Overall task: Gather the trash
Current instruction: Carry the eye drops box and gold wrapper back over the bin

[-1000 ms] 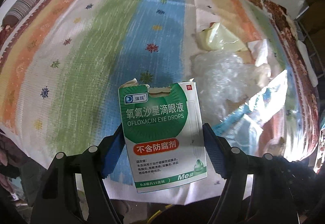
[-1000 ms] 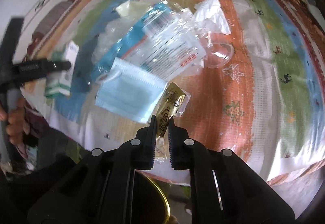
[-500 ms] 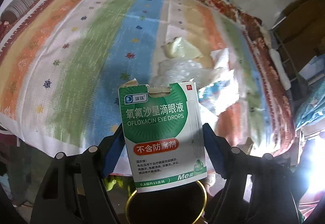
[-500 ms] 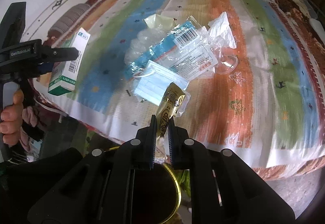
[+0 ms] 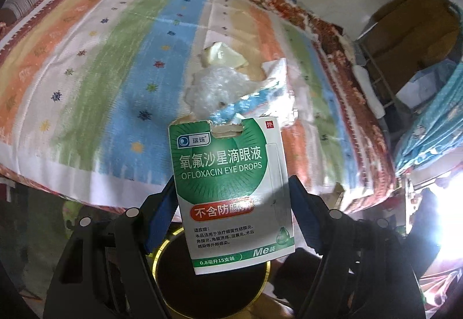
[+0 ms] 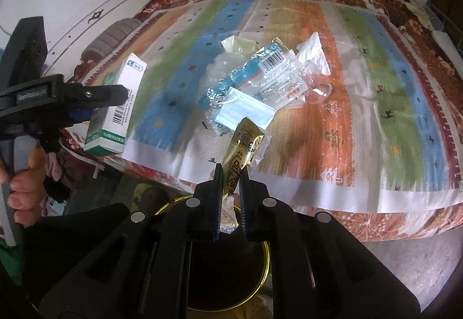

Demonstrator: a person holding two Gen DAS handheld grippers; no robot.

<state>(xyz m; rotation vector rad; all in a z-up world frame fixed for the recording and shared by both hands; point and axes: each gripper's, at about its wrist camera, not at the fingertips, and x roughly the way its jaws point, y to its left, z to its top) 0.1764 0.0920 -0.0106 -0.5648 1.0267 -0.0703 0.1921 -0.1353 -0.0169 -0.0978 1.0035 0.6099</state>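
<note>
You held both loads over the gold-rimmed bin (image 6: 231, 275) at 6 o'clock for dropping: left hand-held gripper (image 5: 231, 194) clamped the eye-drops box (image 5: 231, 188), right hand-held gripper (image 6: 231, 183) pinched the gold sachet (image 6: 243, 151).

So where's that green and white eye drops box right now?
The eye drops box is clamped in the left gripper, lifted off the striped blanket and hanging over the gold-rimmed bin below the bed's edge.

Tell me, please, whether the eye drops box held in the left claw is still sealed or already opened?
Opened: the eye drops box has a torn, ragged top edge with bare cardboard showing. Whether anything remains inside cannot be seen.
</note>
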